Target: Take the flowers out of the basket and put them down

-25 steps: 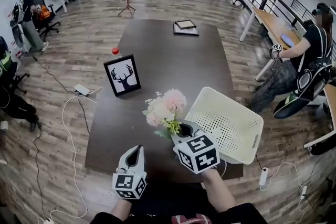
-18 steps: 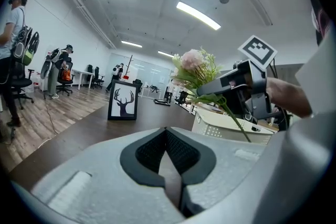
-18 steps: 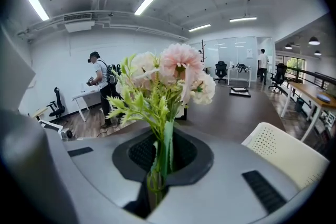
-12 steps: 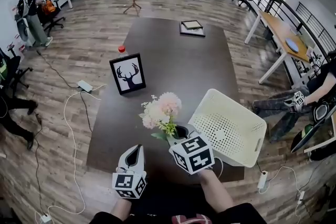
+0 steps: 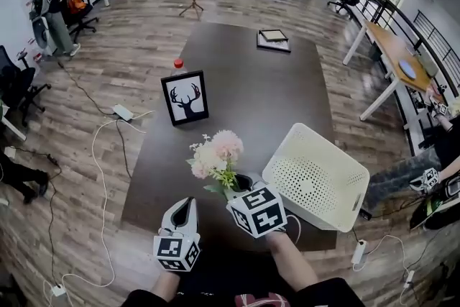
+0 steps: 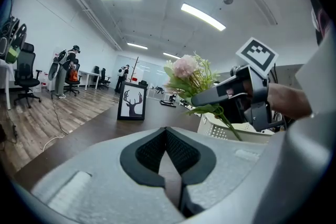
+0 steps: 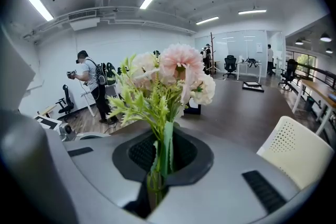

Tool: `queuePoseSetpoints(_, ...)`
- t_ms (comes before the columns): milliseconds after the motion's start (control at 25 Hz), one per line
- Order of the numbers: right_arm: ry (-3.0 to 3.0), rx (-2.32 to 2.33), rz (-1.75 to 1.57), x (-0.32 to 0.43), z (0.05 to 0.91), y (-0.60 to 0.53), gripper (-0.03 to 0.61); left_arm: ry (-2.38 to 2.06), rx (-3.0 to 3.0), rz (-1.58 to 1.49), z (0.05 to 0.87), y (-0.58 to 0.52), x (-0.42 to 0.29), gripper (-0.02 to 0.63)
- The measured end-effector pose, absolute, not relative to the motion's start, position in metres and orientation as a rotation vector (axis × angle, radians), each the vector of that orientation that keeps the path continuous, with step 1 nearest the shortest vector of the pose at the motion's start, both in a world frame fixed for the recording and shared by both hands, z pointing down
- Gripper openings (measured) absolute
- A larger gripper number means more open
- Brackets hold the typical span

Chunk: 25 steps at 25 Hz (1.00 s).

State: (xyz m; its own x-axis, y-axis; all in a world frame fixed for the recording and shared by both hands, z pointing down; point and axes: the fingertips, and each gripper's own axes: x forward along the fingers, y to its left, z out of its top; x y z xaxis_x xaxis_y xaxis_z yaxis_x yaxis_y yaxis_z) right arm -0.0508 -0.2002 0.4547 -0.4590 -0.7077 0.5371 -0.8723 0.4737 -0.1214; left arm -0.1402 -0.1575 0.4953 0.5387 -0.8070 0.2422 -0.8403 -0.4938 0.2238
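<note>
right tongs [image 7: 156,186] clamping flowers [image 7: 170,73], stems [image 7: 166,147] partly hidden

Middle of the head view: counter [image 5: 251,83], from lower centre up toward the top. Left of centre on it: picture frame [image 5: 186,98], upright; just behind, toward the upper left, bottle [image 5: 178,65]. Far end, upper centre: flat frame [image 5: 274,40]. Lower right, on the near corner: basket [image 5: 316,176]. Left of the basket, above the near edge: flowers [image 5: 213,154], stems between the jaws of the right hand-held gripper [image 5: 239,187]. Lower left of that, apart: left hand-held gripper [image 5: 187,203].
</note>
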Motion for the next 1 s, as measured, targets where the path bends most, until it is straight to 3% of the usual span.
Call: queuePoseSetpoints(1000,-2.301,1.175,0.593,-0.083,0.510,-0.184,0.037,-1.435,2.416,0.174,0.501,-0.145,-0.166,0.009)
